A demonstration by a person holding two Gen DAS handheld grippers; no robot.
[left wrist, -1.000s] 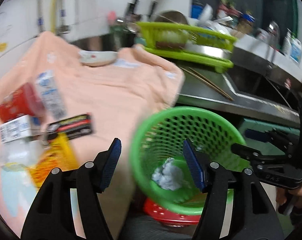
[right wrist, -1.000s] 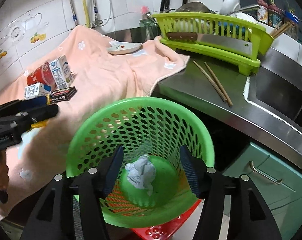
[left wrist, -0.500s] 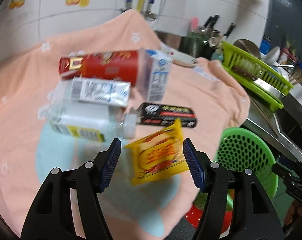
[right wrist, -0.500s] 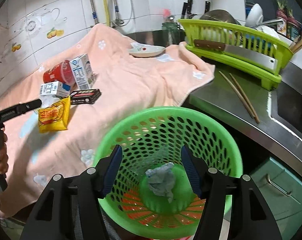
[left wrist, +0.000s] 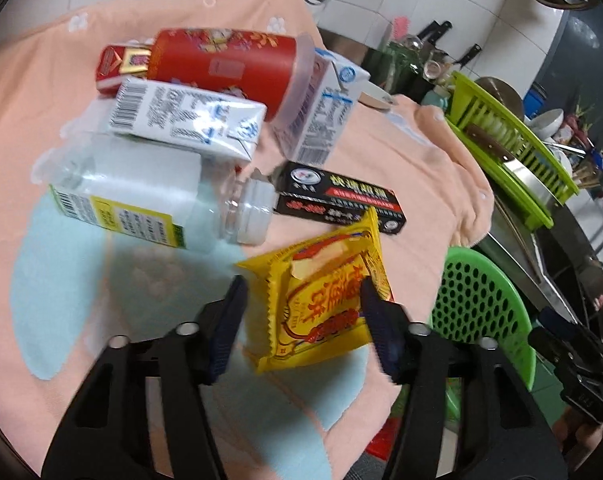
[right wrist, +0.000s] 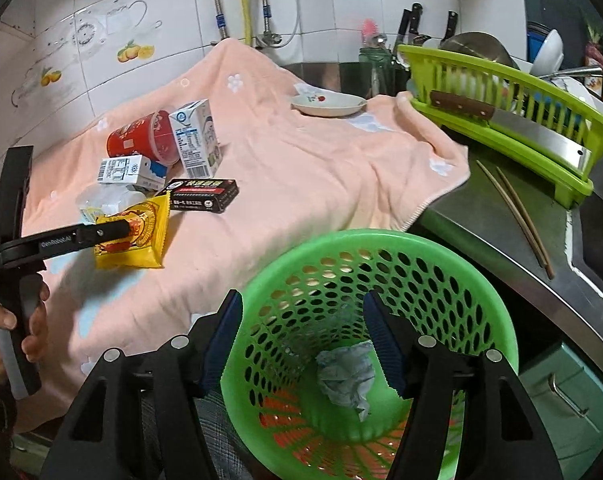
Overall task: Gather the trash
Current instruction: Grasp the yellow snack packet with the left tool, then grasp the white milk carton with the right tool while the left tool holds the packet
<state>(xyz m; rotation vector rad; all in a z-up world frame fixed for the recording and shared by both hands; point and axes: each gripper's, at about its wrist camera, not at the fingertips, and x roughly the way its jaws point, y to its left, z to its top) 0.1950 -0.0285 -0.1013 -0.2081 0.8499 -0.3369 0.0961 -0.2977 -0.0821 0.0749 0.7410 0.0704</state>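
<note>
A yellow snack packet (left wrist: 321,304) lies on the peach towel (left wrist: 401,148), between the fingers of my left gripper (left wrist: 301,308). Its jaws are closing; the right pad touches the packet, while the left pad is just short of it. Behind lie a clear bottle (left wrist: 141,196), two milk cartons (left wrist: 185,120), a red cup (left wrist: 221,64) and a black box (left wrist: 341,200). In the right wrist view the left gripper (right wrist: 117,232) reaches over the packet (right wrist: 141,236). My right gripper (right wrist: 301,340) hangs open over the green basket (right wrist: 381,240), which holds a crumpled tissue (right wrist: 345,376).
A green dish rack (right wrist: 501,120) with a cleaver stands at the back right. Chopsticks (right wrist: 517,216) lie on the steel counter beside the sink. A saucer (right wrist: 327,105) rests on the towel's far edge. The basket stands below the counter's front edge.
My left gripper swung from over the basket to the trash pile, came down around the yellow packet, and its jaws narrowed. The right gripper drifted a little above the basket.
</note>
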